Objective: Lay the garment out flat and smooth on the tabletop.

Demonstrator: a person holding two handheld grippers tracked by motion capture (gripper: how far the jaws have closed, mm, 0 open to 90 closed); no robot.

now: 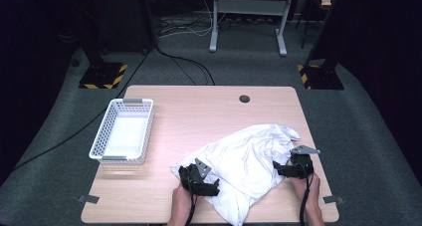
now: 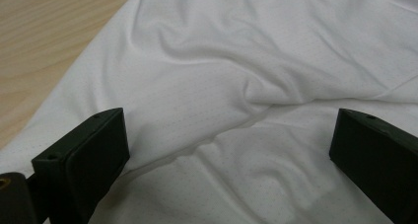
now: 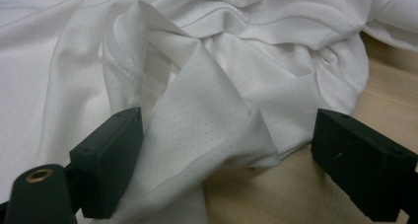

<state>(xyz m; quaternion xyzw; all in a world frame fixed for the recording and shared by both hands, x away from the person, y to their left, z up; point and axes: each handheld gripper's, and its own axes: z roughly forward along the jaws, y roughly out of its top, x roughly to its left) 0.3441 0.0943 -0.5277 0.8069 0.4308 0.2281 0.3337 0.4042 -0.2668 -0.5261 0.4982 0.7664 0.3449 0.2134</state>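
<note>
Shirt (image 1: 249, 161) is light, limp, slippery mesh; pinch the raised fold lower centre (image 3: 207, 115). Both hand-held grippers (image 1: 211, 186) (image 1: 279, 167) spread, pinching nothing.

Tabletop (image 1: 199, 111): pale wood grain, rounded corners, one round dark cable hole (image 1: 244, 98) near the far edge. White perforated basket (image 1: 122, 131): rectangular, grey handles, standing on the left side. Grey tape tabs (image 1: 88, 199) at both near corners. Floor: grey carpet, black cables (image 1: 184, 66), hazard-striped stand bases (image 1: 103, 75), white desk frame (image 1: 247, 17) beyond.
</note>
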